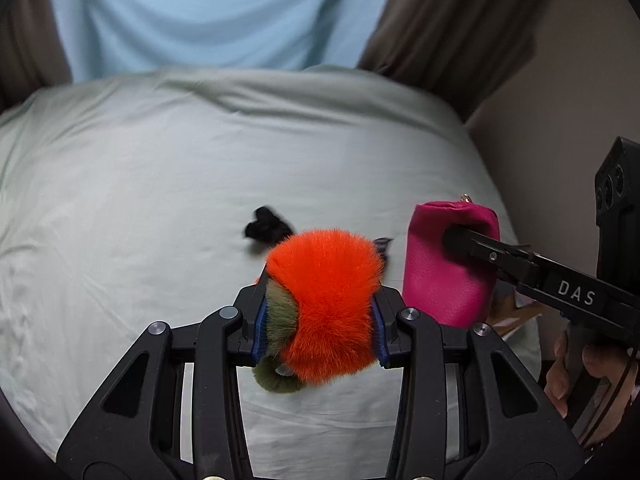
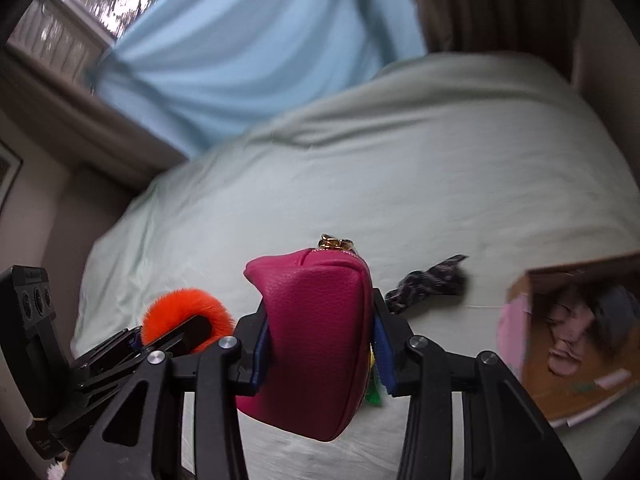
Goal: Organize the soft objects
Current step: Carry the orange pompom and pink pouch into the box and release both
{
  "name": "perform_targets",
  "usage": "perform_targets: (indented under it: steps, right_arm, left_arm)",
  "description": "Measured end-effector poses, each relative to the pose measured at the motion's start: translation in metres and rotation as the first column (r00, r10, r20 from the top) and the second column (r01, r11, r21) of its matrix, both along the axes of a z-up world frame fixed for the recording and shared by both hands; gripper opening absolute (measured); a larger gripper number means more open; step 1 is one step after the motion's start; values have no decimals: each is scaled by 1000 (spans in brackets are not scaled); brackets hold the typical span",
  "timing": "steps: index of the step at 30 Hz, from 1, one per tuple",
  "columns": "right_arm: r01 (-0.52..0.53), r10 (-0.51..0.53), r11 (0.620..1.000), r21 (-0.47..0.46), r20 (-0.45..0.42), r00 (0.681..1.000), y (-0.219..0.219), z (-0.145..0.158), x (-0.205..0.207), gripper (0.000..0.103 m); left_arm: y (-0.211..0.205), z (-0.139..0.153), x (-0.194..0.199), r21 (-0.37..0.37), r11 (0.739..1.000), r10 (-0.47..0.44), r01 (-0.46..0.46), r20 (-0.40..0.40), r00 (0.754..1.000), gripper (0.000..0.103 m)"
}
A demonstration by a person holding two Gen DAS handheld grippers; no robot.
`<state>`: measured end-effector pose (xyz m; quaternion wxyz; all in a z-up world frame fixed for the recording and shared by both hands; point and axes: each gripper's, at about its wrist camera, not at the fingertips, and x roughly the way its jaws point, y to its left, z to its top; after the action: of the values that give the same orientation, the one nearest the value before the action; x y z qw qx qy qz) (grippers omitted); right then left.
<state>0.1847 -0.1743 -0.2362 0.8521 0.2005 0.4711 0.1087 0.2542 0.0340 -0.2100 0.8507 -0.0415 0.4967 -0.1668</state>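
Progress looks partial: two soft things are lifted clear of the bed [image 1: 160, 168], none of them stowed yet. The left gripper [image 1: 320, 316] has its fingers pinching an orange pompom [image 1: 324, 292], and the right gripper [image 2: 320, 344] pinches a pink pouch [image 2: 320, 328]. A cardboard box [image 2: 576, 396] sits at the bed's right edge and already holds some soft items, so it is probably the destination. A black scrap [image 1: 266, 226] and a patterned scrunchie [image 2: 428, 284] lie on the bed, left to collect.
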Motion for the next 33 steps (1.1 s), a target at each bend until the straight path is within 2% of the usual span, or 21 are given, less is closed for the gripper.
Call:
perform_targets:
  steps: [6, 8, 15, 19, 25, 33]
  right_arm:
    - [78, -78, 997, -4, 40, 996, -65, 29, -38, 39]
    - [87, -87, 996, -9, 41, 995, -91, 34, -50, 39]
    - [107, -104, 992, -71, 39, 994, -186, 41, -80, 39]
    - [118, -116, 989, -87, 21, 993, -237, 30, -88, 39]
    - [110, -113, 986, -122, -19, 993, -300, 8, -93, 39]
    - [81, -101, 981, -179, -103, 990, -356, -44, -81, 39]
  left_arm:
    - [-72, 32, -18, 18, 1000, -22, 22, 42, 999, 36]
    - [-100, 41, -26, -9, 1000, -15, 15, 48, 999, 36]
    - [-205, 42, -46, -19, 998, -59, 60, 51, 997, 36]
    - [-265, 27, -55, -17, 996, -87, 88, 23, 996, 36]
    - [-340, -10, -61, -2, 991, -134, 134, -46, 990, 36]
    - [-388, -75, -60, 50, 983, -167, 175, -140, 976, 36]
